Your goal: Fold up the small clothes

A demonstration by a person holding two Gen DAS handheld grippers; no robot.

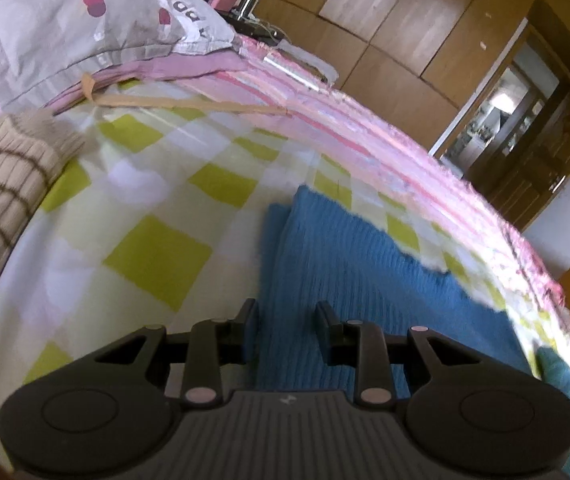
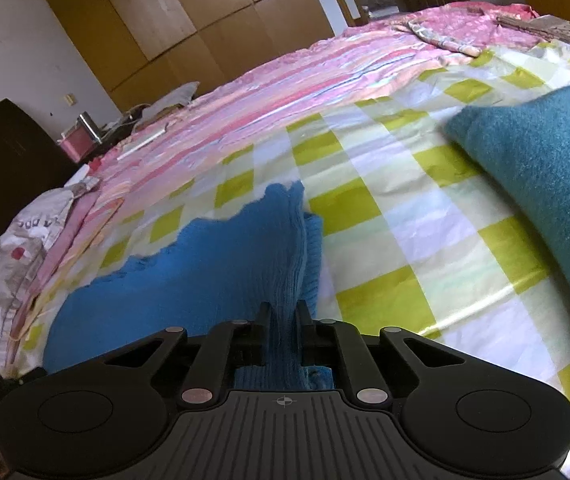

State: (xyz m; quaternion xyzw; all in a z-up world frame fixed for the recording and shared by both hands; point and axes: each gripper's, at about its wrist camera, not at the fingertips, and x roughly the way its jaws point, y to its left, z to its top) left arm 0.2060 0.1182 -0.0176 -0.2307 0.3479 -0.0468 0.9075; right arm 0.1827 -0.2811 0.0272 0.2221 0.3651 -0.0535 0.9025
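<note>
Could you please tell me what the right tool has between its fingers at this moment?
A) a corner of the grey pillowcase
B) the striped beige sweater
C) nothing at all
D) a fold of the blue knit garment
D: in the right wrist view the right tool is shut on a raised ridge of the blue knit garment, which lies on the checked bedsheet.

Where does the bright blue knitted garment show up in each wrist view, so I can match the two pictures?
Left wrist view: the bright blue knitted garment lies lower centre-right, running from mid-frame down under the open left hand-held gripper.
Right wrist view: the garment lies lower centre-left, a ridge of it pinched in the right hand-held gripper.
Shared landmark: the wooden panelled wardrobe beyond the bed.
</note>
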